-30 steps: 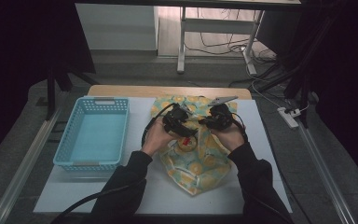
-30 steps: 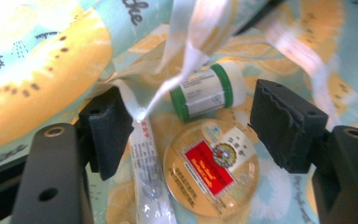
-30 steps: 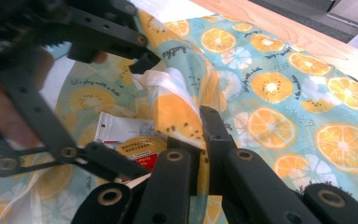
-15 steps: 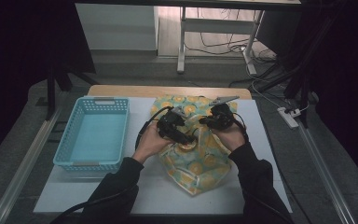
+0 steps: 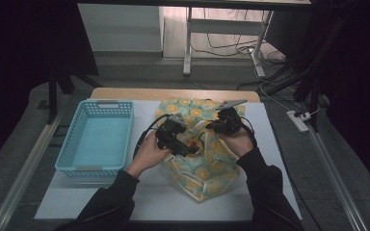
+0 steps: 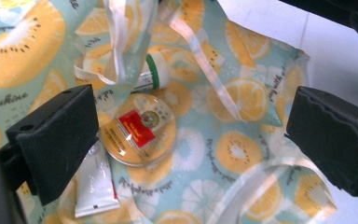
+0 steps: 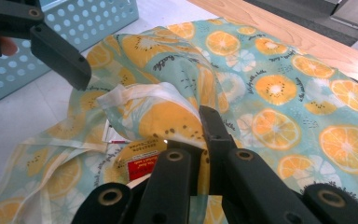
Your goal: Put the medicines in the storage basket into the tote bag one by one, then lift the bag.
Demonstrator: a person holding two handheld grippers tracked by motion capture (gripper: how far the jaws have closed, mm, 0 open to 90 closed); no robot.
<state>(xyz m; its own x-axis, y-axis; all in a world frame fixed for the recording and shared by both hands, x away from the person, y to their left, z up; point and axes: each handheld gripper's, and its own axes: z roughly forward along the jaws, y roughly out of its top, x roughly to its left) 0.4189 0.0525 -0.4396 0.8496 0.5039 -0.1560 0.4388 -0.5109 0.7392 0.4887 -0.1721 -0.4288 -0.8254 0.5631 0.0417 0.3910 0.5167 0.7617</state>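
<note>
Both forearms come in low over the worktop [image 5: 139,202], elbows bent, hands meeting above the fruit-print bag [image 5: 207,168]. The right hand [image 5: 236,139] is curled around its handle with the wrist tipped forward, and the right tongs [image 7: 200,140] are pinched tight on a raised fold of the bag's cloth, lifting it into a small tent. The left hand [image 5: 149,151] holds its tool angled down and inward, and the left tongs [image 6: 191,135] stand wide apart, hovering over the opened bag without touching anything. Directly between those spread jaws lies a round tin [image 6: 138,129] with a red label, resting on the bag's cloth; a white tube [image 6: 94,186] lies just beside the near jaw, and a green-capped stick [image 6: 151,74] sits just beyond the tin. A blue basket [image 5: 96,137] stands well off to the outer side of the left tongs.
</note>
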